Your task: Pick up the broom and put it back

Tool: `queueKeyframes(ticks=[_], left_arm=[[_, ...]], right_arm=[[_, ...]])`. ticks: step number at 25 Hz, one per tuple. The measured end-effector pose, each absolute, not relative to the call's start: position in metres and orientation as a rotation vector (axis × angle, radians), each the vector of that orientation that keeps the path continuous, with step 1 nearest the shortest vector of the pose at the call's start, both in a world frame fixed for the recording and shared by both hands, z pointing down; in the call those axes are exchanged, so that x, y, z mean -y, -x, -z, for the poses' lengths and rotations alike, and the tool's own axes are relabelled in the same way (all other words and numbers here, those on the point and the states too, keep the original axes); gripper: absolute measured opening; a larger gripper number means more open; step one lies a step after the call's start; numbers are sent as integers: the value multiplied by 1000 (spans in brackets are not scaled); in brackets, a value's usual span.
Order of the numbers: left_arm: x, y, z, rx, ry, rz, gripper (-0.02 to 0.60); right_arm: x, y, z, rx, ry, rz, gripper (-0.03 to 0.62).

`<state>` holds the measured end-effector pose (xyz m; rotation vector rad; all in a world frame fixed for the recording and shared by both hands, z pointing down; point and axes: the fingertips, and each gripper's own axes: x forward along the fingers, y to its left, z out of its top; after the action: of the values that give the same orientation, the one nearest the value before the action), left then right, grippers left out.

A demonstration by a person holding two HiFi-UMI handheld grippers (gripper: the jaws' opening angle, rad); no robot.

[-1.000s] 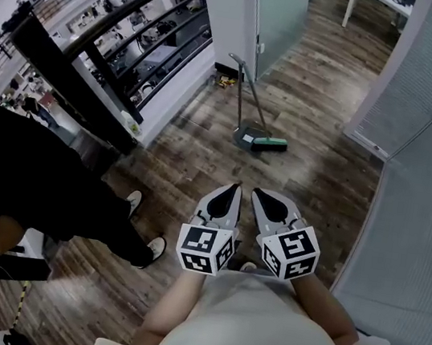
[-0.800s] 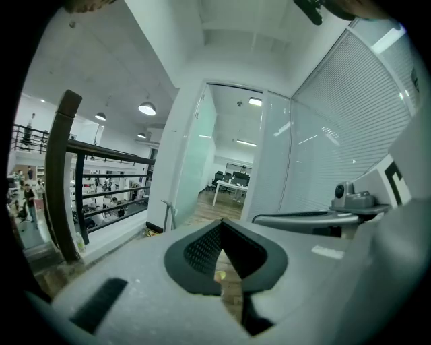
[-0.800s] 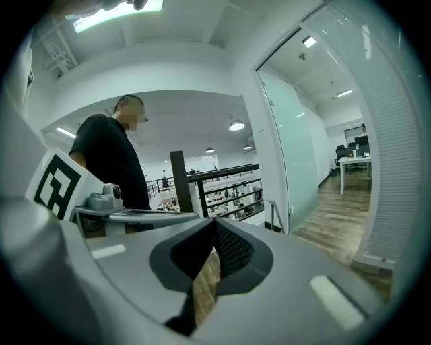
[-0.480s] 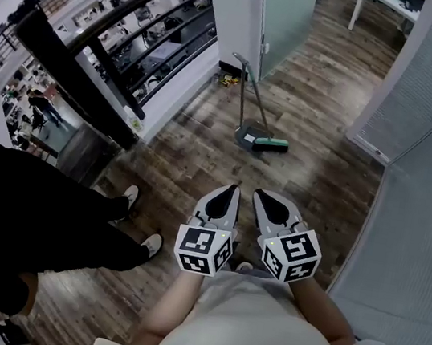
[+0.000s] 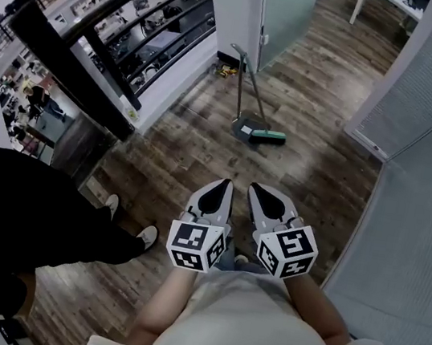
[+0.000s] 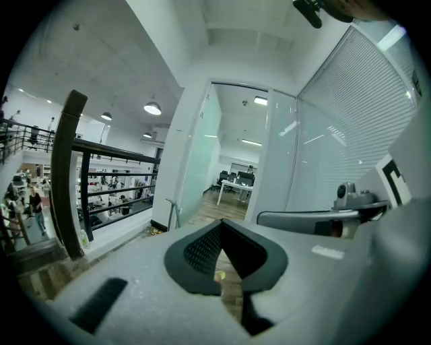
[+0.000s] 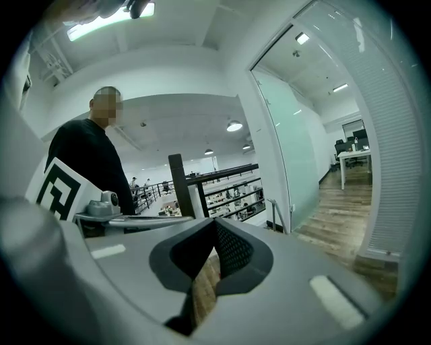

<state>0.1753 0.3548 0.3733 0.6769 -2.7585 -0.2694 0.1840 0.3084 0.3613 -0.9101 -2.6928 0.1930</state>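
Ahead, broom (image 5: 268, 138), green head, slanted handle

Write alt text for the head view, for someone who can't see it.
The left gripper and right gripper, jaws shut and empty, point across a wood floor toward a green-headed broom beside a dustpan. A person in black stands at left.

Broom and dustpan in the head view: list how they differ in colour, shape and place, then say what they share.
Colour: the broom has a green head; the dustpan is grey.
Shape: the broom's head is a slim bar; the dustpan is a broader scoop.
Place: the broom sits just right of the dustpan.
Shared: both rest on the wood floor and have long thin handles.
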Motion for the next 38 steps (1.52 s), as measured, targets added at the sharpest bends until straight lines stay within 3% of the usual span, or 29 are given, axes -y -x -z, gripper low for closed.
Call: queueKeyframes(ticks=[11,38], left_arm=[[-352,-120,-380,2742,-721,245,6],[-375,105,-384,2670,-797,243,6]], right_arm=[[-300,-133,-371,2693,862,-191,6],[-321,88,-368,2706,752,-205,6]])
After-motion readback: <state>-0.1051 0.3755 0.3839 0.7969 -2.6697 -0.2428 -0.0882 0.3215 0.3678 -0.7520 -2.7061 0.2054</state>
